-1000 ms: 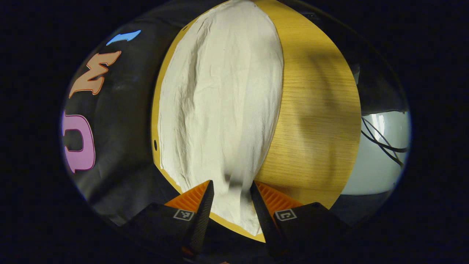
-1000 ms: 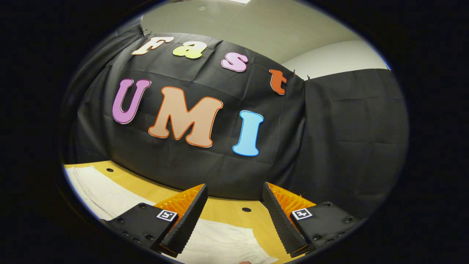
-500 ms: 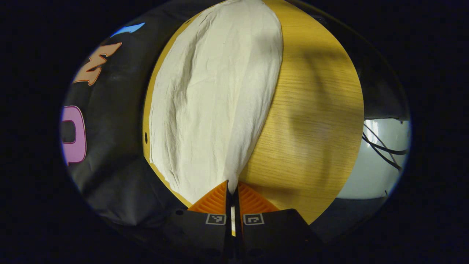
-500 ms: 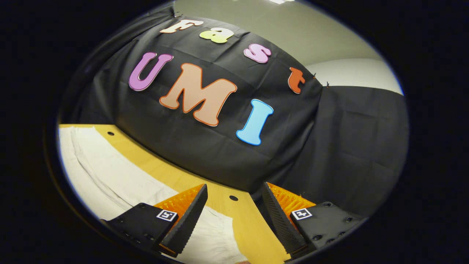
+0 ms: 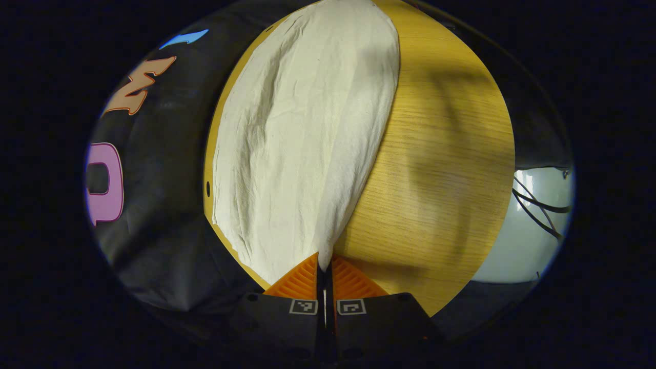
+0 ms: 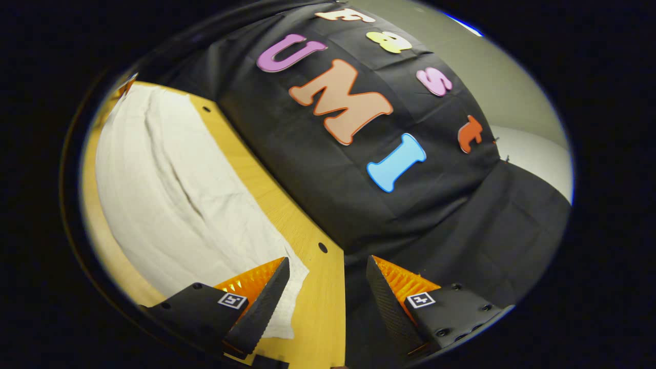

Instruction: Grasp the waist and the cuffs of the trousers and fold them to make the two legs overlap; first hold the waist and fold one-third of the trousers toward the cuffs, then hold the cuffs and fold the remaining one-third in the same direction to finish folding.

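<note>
Cream trousers point(image 5: 302, 138) lie lengthwise on the wooden table point(image 5: 441, 169), stretching away from me in the left gripper view. My left gripper point(image 5: 324, 266) is shut on the near end of the trousers, with the cloth pinched between both fingers at the table's edge. In the right gripper view the trousers point(image 6: 174, 195) lie at the left on the table point(image 6: 318, 302). My right gripper point(image 6: 328, 287) is open above the table's corner, its left finger over the near end of the cloth, nothing held.
The booth's black cloth wall point(image 6: 400, 215) hangs close behind the table's far edge. Small holes point(image 6: 322, 247) dot the table along that edge. Black cables point(image 5: 538, 205) run over a pale floor point(image 5: 517, 241) beyond the table's right side.
My left gripper closed on the trousers' near end a second ago and has stayed shut. My right gripper has rolled and tipped down, bringing the table and trousers into view.
</note>
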